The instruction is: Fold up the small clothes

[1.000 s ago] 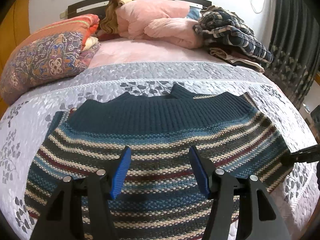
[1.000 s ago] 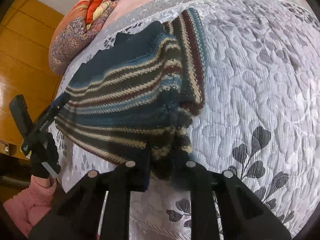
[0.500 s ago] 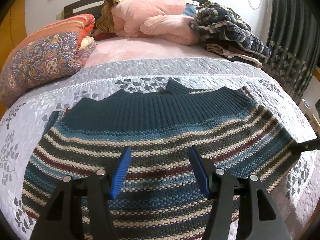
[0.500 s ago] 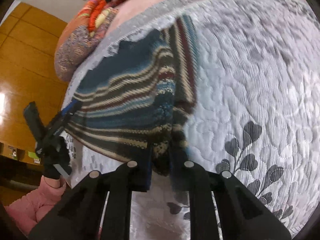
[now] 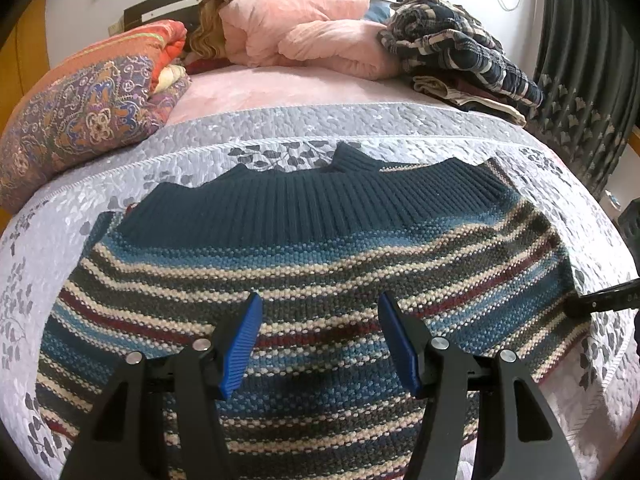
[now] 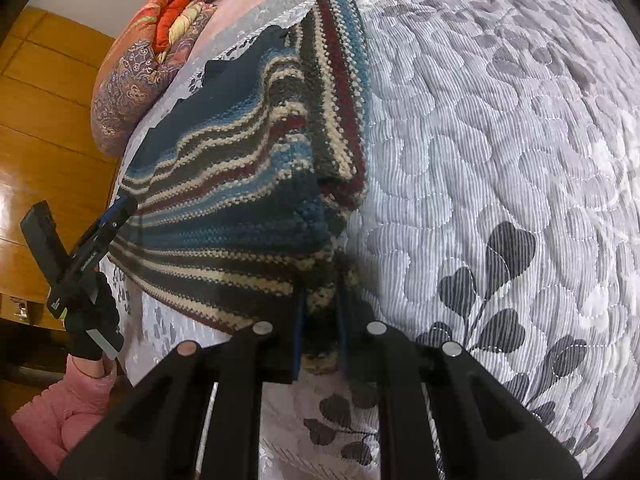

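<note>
A striped knitted sweater with a dark blue ribbed band lies spread on the grey quilted bedspread. My left gripper hovers open over its near part, with nothing between the blue pads. The right gripper's tip meets the sweater's right edge. In the right wrist view my right gripper is shut on the sweater, whose edge is bunched and lifted there. The left gripper shows at the sweater's far side, held by a gloved hand with a pink sleeve.
A patterned pillow sits at the far left. A pink quilt and a pile of plaid clothes lie at the headboard. A dark curtain hangs on the right. The bedspread runs wide to the right of the sweater.
The right gripper has drawn the sweater's edge up and toward itself, bunching it more. The left gripper has stayed open and tilted up slightly over the sweater.
</note>
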{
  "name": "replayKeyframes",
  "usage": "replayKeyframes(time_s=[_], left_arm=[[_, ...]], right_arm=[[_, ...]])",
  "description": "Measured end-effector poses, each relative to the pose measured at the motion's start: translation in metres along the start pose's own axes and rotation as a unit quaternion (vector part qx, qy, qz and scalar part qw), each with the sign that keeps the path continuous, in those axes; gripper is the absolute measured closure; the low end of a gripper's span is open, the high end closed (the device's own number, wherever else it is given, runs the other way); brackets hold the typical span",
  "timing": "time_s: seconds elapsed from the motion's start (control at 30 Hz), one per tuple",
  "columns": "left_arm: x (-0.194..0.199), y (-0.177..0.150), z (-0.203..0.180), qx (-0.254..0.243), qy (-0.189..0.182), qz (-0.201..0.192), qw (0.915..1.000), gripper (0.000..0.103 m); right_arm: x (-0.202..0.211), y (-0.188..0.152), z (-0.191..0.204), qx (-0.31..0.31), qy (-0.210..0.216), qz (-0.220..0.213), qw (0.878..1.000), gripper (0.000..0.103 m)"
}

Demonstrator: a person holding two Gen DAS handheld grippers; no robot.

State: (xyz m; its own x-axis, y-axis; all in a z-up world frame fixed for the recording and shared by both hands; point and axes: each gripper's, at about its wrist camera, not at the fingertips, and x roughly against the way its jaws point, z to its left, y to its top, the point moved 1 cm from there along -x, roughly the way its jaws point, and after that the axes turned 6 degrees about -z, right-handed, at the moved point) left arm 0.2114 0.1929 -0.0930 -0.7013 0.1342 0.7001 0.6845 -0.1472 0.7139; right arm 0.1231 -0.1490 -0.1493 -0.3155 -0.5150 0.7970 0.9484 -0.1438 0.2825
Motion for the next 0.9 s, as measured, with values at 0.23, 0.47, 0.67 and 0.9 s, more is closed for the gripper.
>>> replayKeyframes(time_s=[0.23, 0.47, 0.67, 0.9], left_arm=[[-0.010, -0.008, 0.002, 0.006, 0.001, 0.018, 0.9998, 0.042], [-0.010, -0.009, 0.002, 0.003, 0.002, 0.018, 0.9998, 0.042], [-0.006, -0.006, -0.005, -0.002, -0.005, 0.012, 0.9999, 0.042], [-0.003, -0.002, -0.014, -0.008, -0.014, 0.007, 0.9998, 0.041]], right_arm=[[-0.005, 0.000, 0.001, 0.000, -0.004, -0.002, 1.000, 0.091], [-0.001, 0.003, 0.011, 0.012, -0.010, -0.005, 1.000, 0.083], [0.028, 0.019, 0.025, 0.020, -0.011, -0.051, 0.998, 0.026], [0.017, 0.038, 0.018, 0.000, -0.006, -0.049, 0.999, 0.024]])
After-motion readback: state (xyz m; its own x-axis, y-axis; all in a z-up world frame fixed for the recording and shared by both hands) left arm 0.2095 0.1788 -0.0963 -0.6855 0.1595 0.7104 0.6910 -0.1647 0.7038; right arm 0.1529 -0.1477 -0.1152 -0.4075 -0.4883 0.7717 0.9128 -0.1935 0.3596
